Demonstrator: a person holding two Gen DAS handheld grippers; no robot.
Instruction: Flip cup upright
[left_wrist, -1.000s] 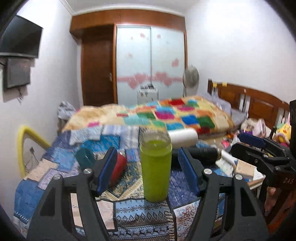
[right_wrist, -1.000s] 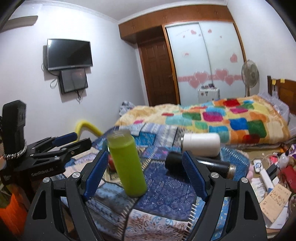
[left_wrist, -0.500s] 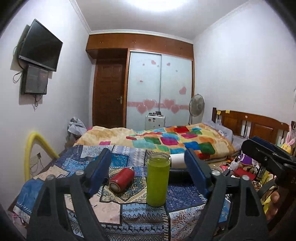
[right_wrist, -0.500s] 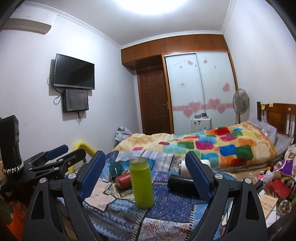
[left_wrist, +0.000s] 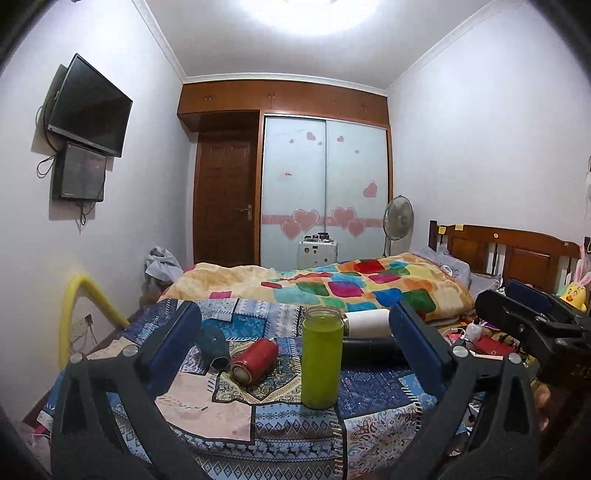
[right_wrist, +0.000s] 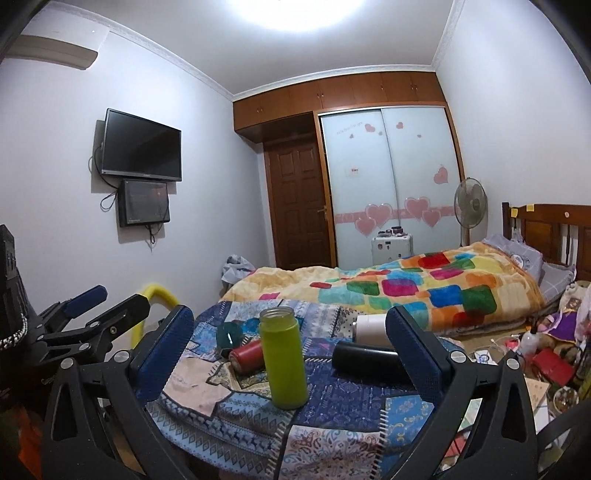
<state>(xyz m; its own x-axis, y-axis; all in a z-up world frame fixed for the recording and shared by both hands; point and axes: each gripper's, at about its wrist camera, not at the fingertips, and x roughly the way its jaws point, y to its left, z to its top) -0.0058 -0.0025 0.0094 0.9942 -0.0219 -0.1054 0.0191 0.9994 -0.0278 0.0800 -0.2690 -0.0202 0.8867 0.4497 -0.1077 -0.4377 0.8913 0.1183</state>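
A lime green cup (left_wrist: 321, 356) stands upright with its open mouth up on a patchwork cloth-covered table (left_wrist: 221, 417); it also shows in the right wrist view (right_wrist: 282, 360). My left gripper (left_wrist: 295, 354) is open and empty, held back from the cup. My right gripper (right_wrist: 290, 354) is open and empty, also back from it. The right gripper shows at the right edge of the left wrist view (left_wrist: 532, 317). The left gripper shows at the left of the right wrist view (right_wrist: 92, 314).
A red cup (left_wrist: 255, 360), a dark teal cup (left_wrist: 214, 341), a black cup (left_wrist: 369, 352) and a white cup (left_wrist: 365, 323) lie on their sides behind the green one. A bed with a colourful blanket (left_wrist: 351, 284) is beyond. Clutter covers the floor at right (right_wrist: 546, 354).
Both grippers have pulled back and risen away from the green cup, which stays upright. The cup looks smaller and more of the room shows.
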